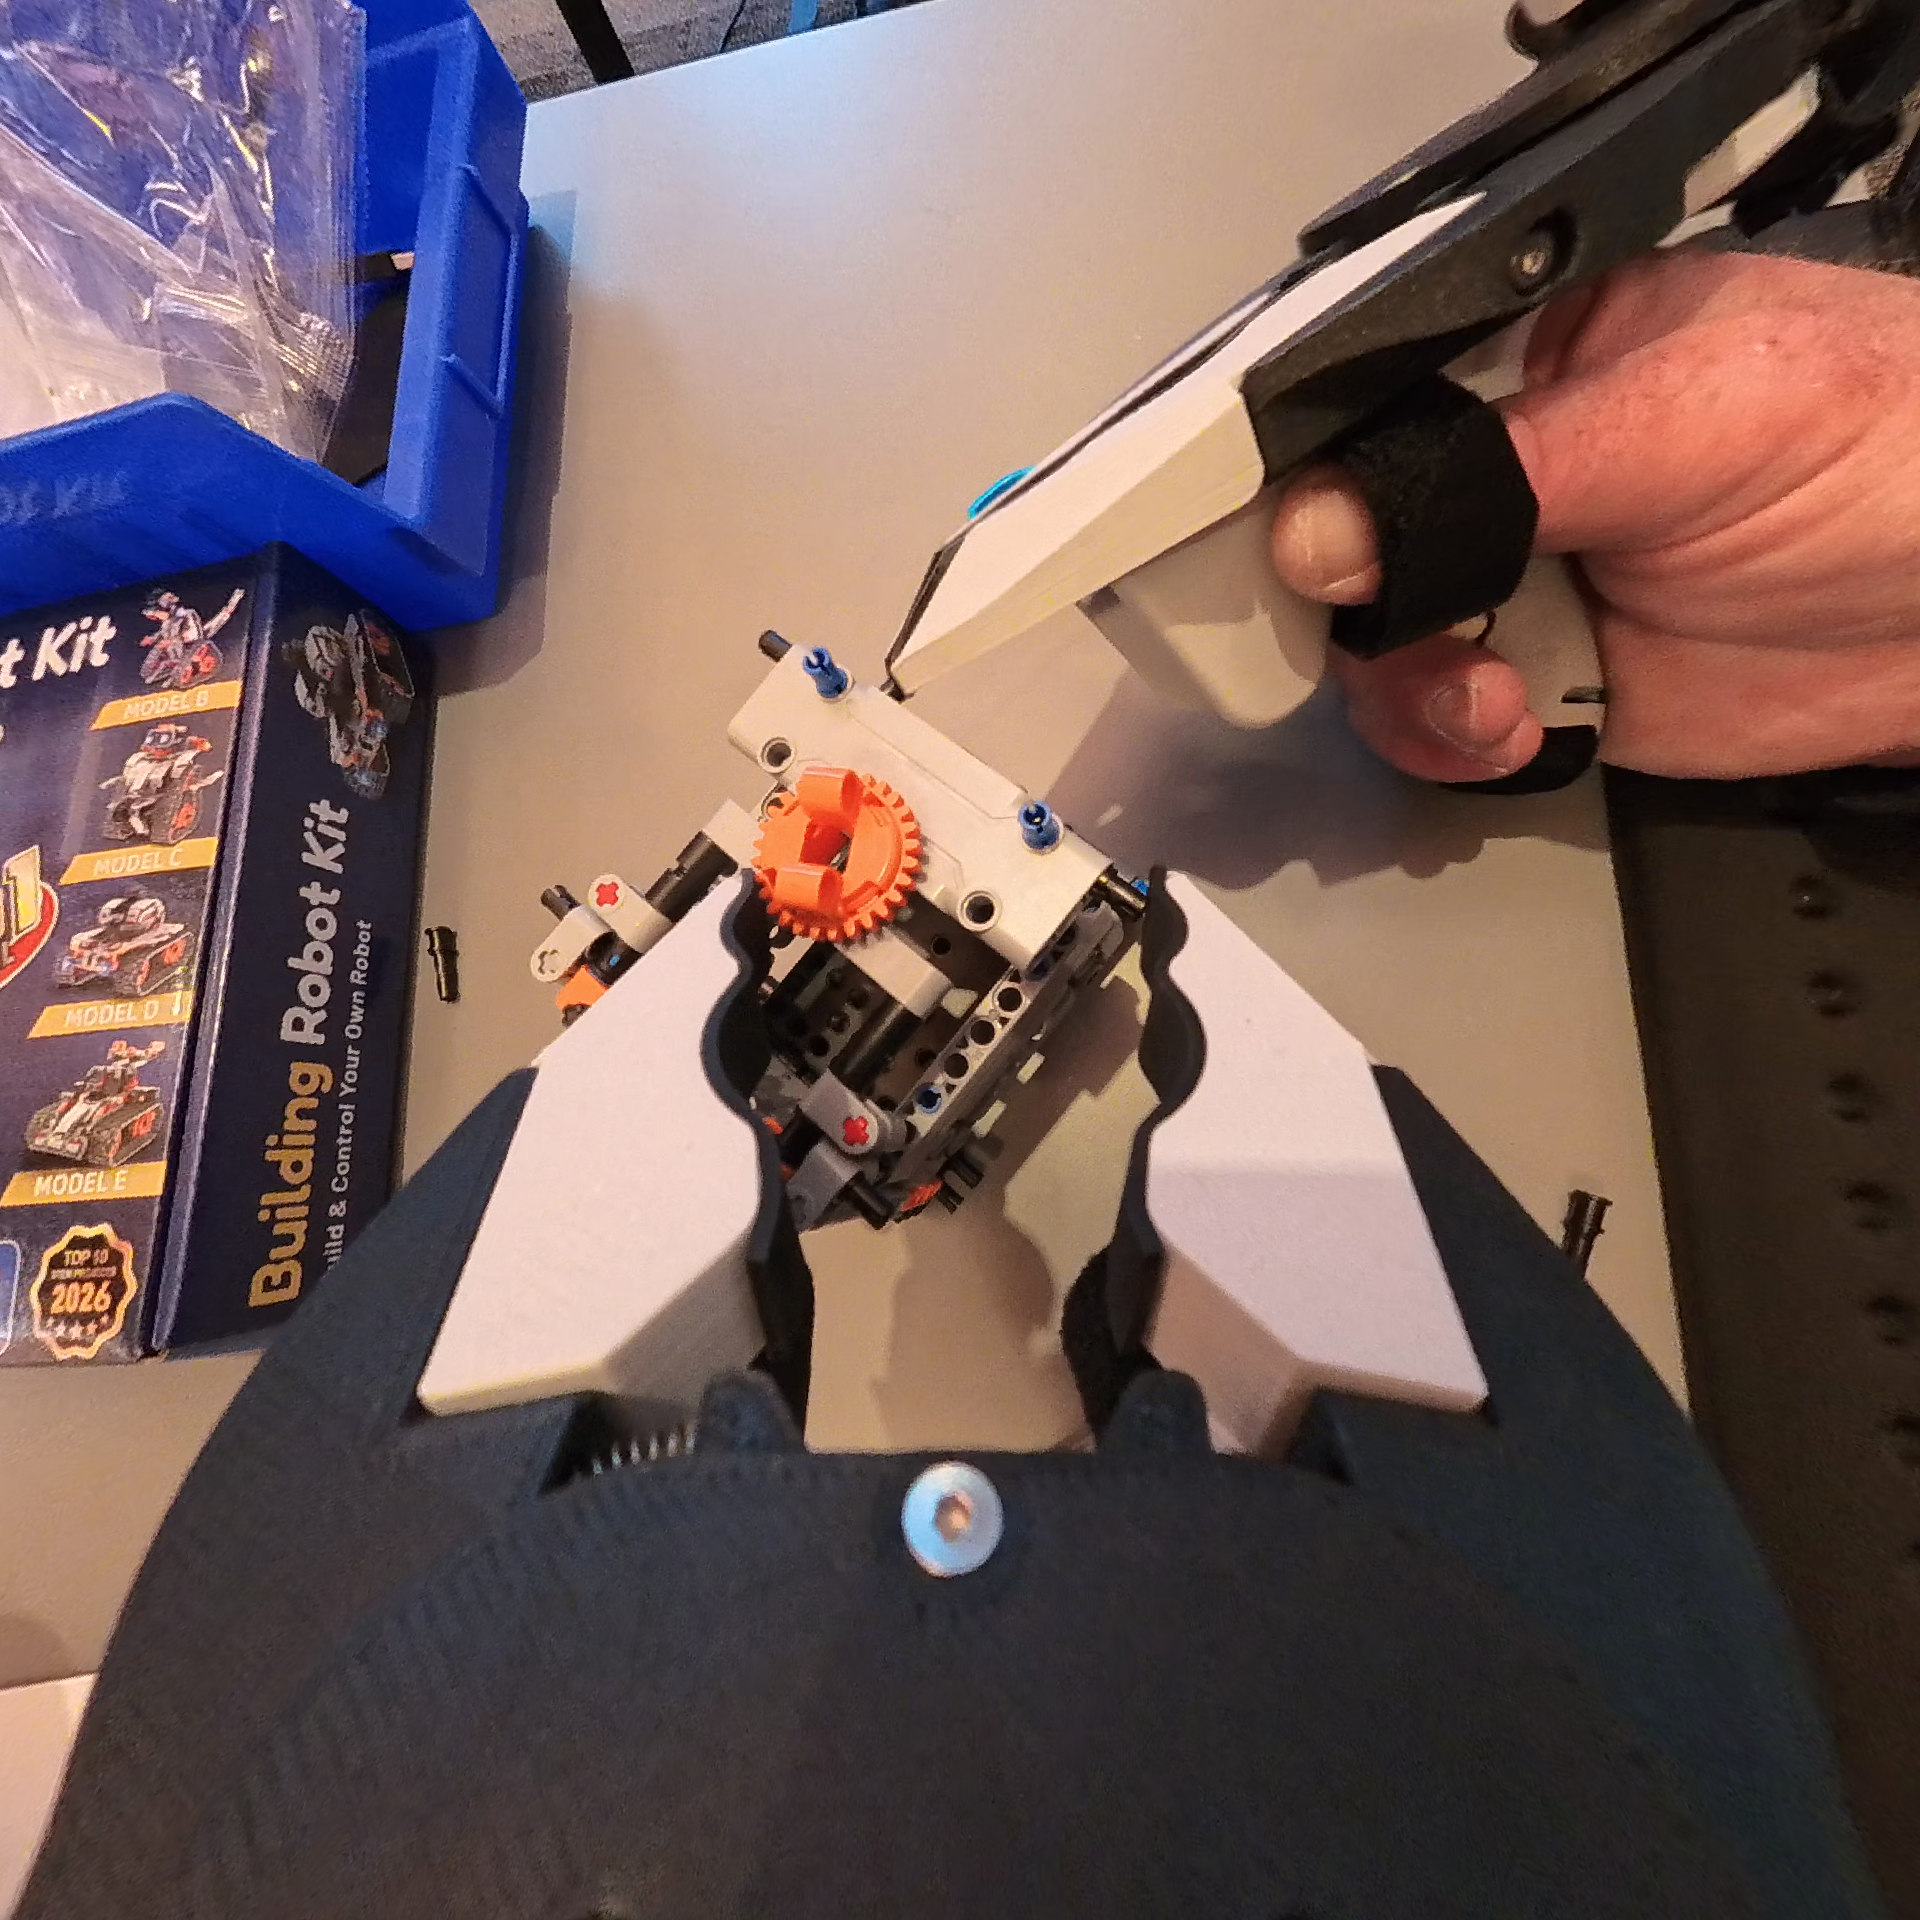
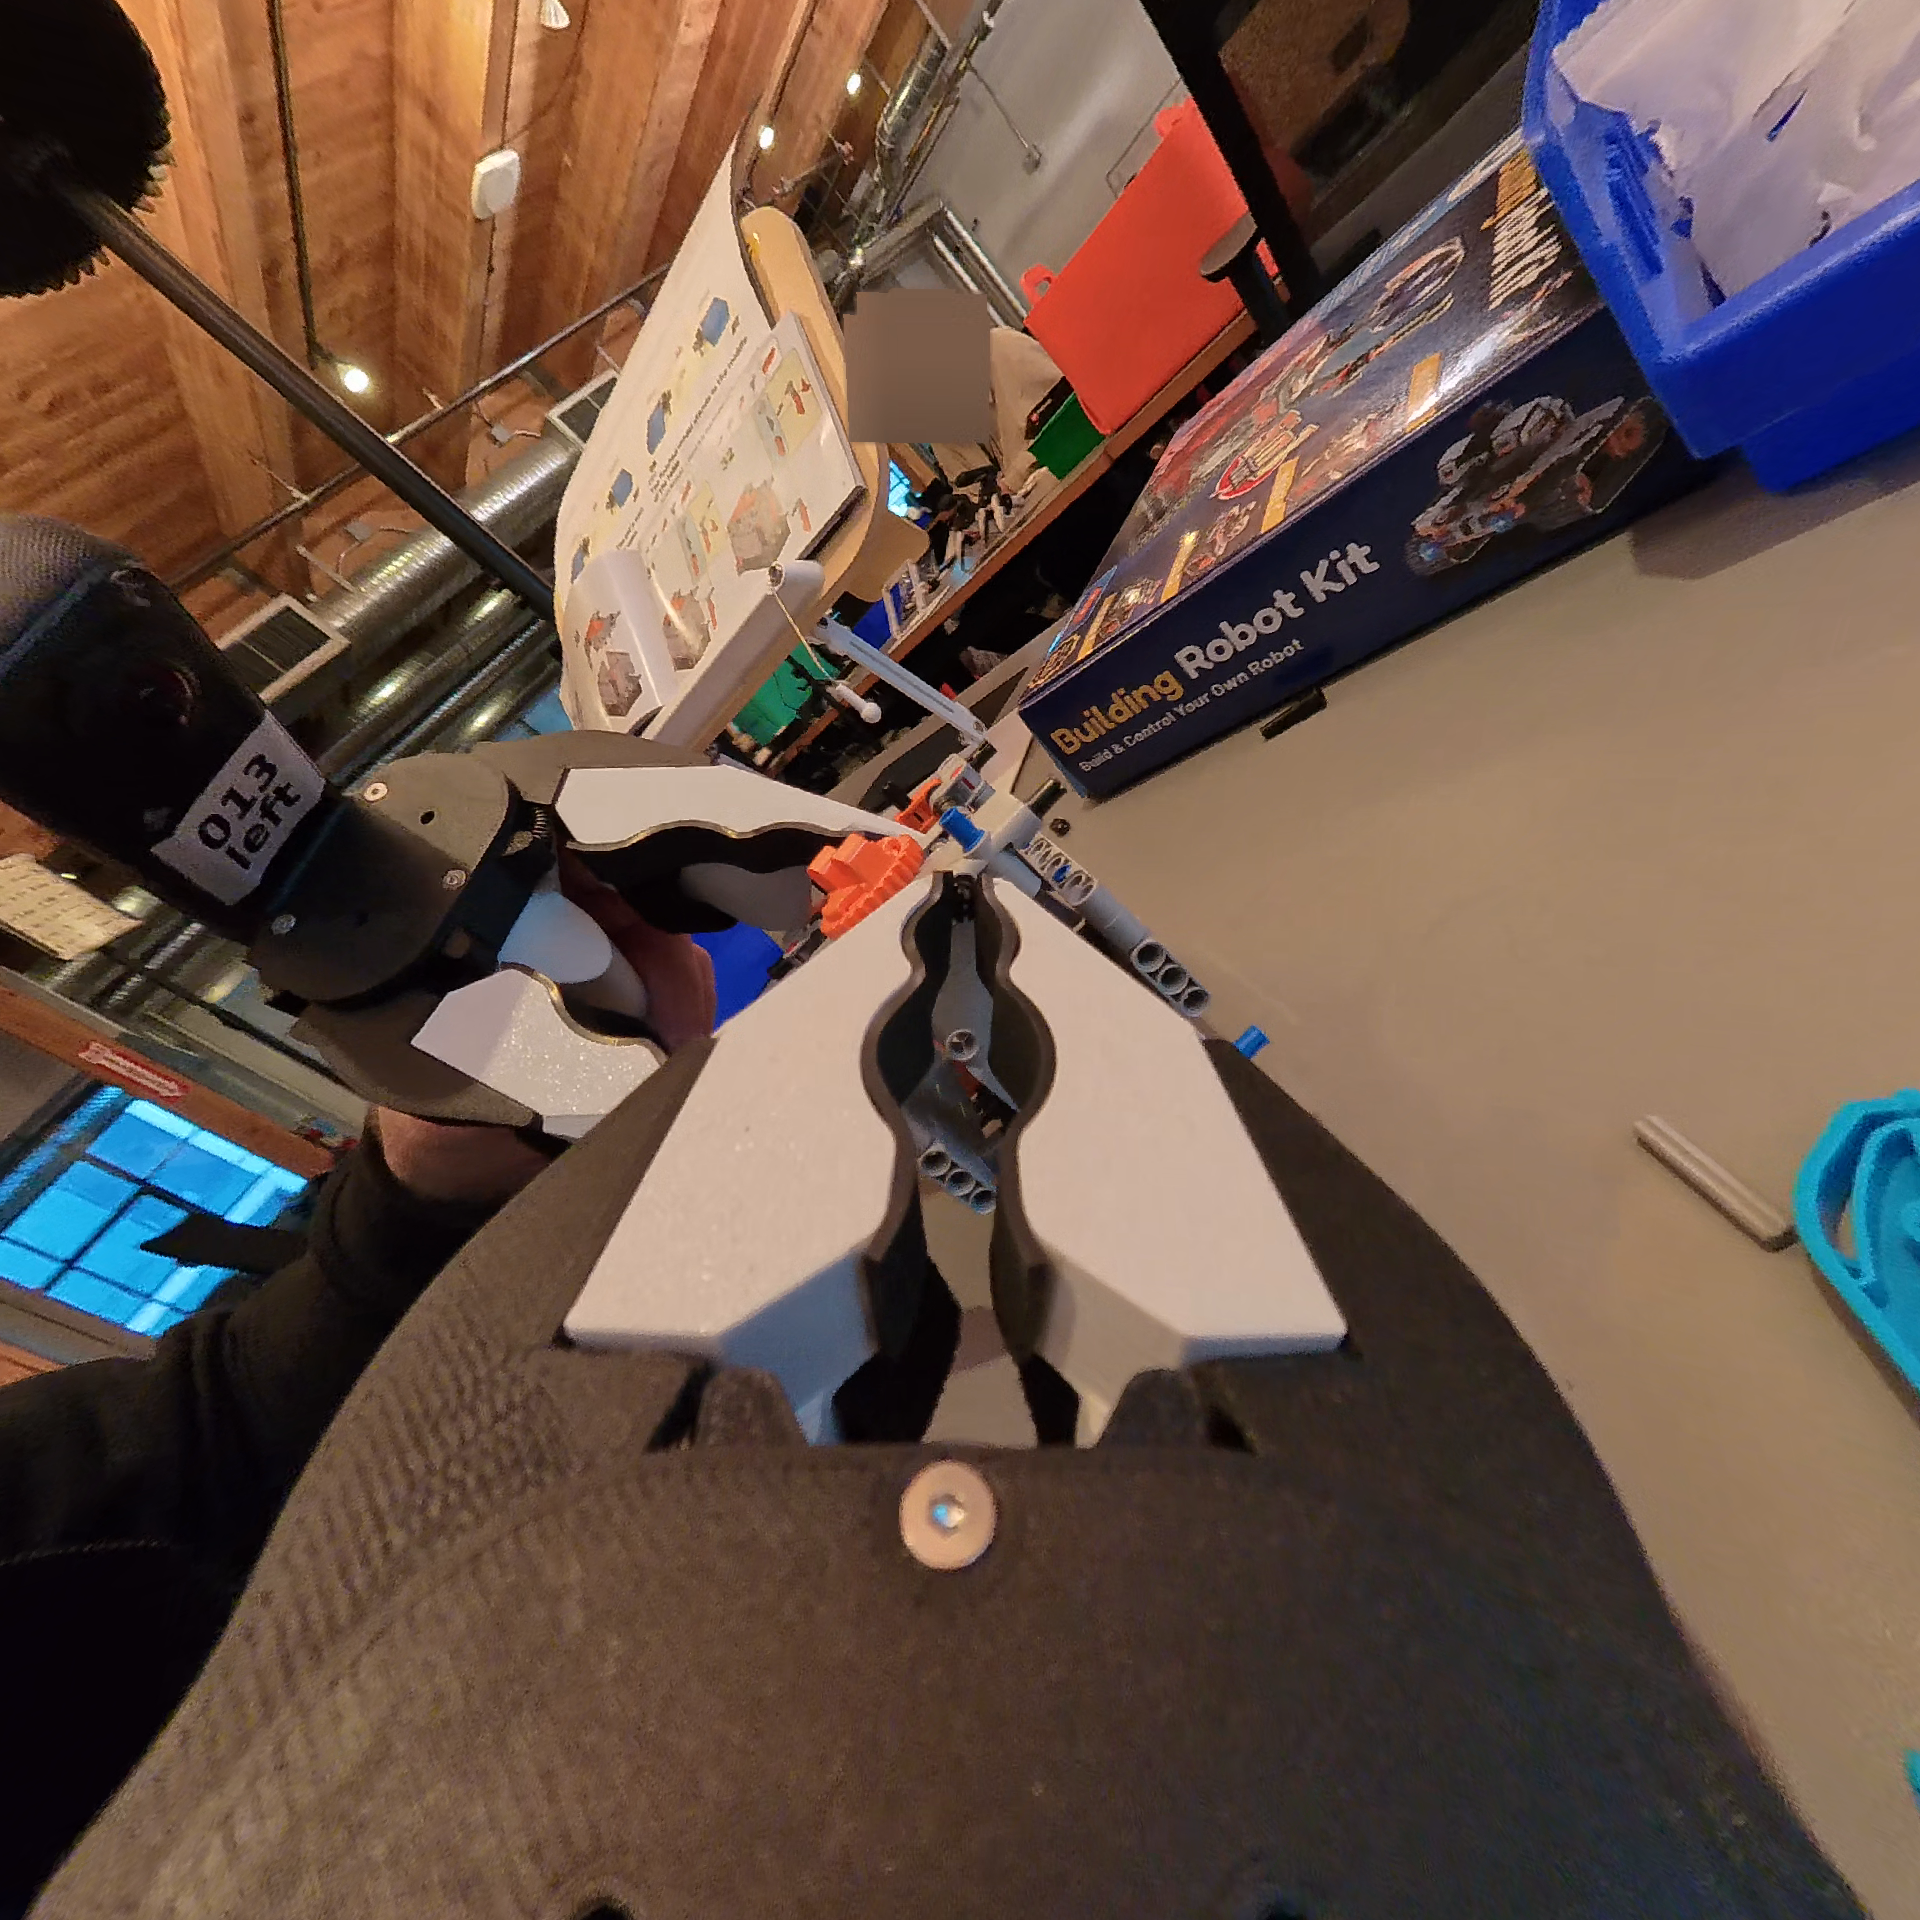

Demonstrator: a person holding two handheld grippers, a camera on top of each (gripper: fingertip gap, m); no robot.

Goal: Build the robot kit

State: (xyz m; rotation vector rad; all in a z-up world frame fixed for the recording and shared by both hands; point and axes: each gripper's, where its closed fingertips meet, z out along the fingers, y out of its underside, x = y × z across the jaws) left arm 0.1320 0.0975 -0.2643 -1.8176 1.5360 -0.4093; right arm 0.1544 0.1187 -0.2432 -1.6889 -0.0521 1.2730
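A building-block assembly of grey beams with an orange gear sits tilted over the grey table. My left gripper is shut on the assembly, one finger on each side. My right gripper comes in from the upper right, held by a hand. It is shut, and a small black pin shows at its tips against the assembly's top edge. In the right wrist view the right gripper touches the assembly beside a blue pin. The left gripper holds it by the orange gear.
A dark blue kit box and a blue bin of clear bags stand at the left. Loose black pins lie on the table. A grey rod, a teal part and a propped instruction booklet are nearby. Only a small space, under 4 cm, lies between the two pairs of fingers. The grey rod is about 12 cm from my right fingertips.
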